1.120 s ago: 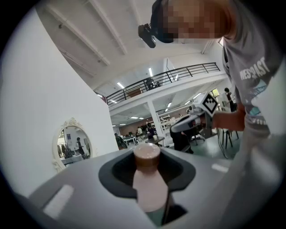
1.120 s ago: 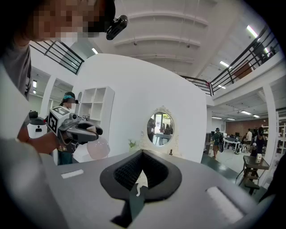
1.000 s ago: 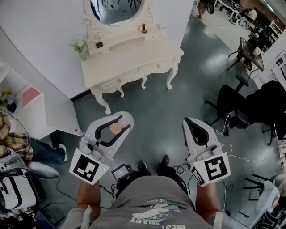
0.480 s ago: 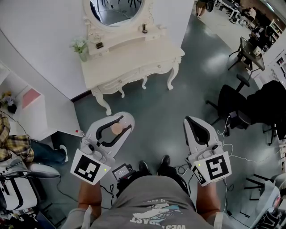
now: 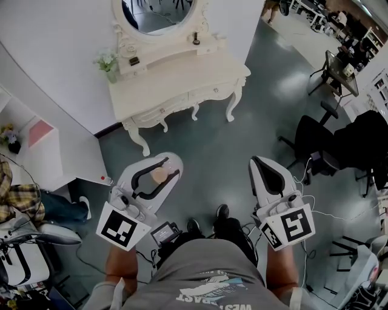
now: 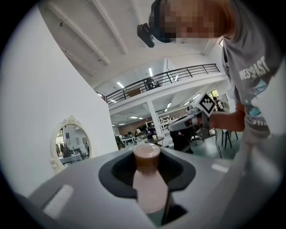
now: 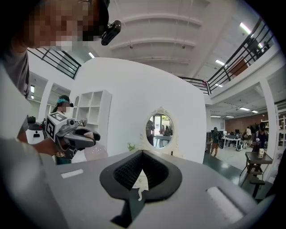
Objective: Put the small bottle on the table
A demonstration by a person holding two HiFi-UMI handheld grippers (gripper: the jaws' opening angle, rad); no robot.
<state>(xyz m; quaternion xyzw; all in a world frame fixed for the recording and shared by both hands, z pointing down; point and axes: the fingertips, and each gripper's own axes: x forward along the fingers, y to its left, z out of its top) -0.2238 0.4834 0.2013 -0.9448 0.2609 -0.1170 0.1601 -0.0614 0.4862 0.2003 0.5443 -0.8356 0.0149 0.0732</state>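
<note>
The small bottle (image 6: pixel 147 179) is clamped between the jaws of the left gripper (image 5: pixel 171 166), which we hold out in front of us, nearly level. In the left gripper view the bottle's pale pink body rises between the two grey jaw faces, with its brown cap at the far end. From the head view only a round tan patch shows inside the black jaw pads.

The right gripper (image 5: pixel 259 164) is held out beside it, well apart from the left. Its jaws are together, leaving only a thin slit, and nothing is between them.

Below both grippers is bare grey floor, with our shoes at the lower edge of the head view. The table (image 5: pixel 176 85), a white dressing table with curved legs, stands against the white wall ahead, well apart from the grippers. Its top is mostly bare. A small vase of flowers (image 5: pixel 109 63) stands at its left rear corner, and an oval mirror (image 5: pixel 154 12) rises behind.

We judge the task to be partly done. The bottle is picked up and firmly held, but it is not yet over the table. What is left is to walk up to the table, lower the bottle onto a bare part of the top, open the left jaws, and draw back.
</note>
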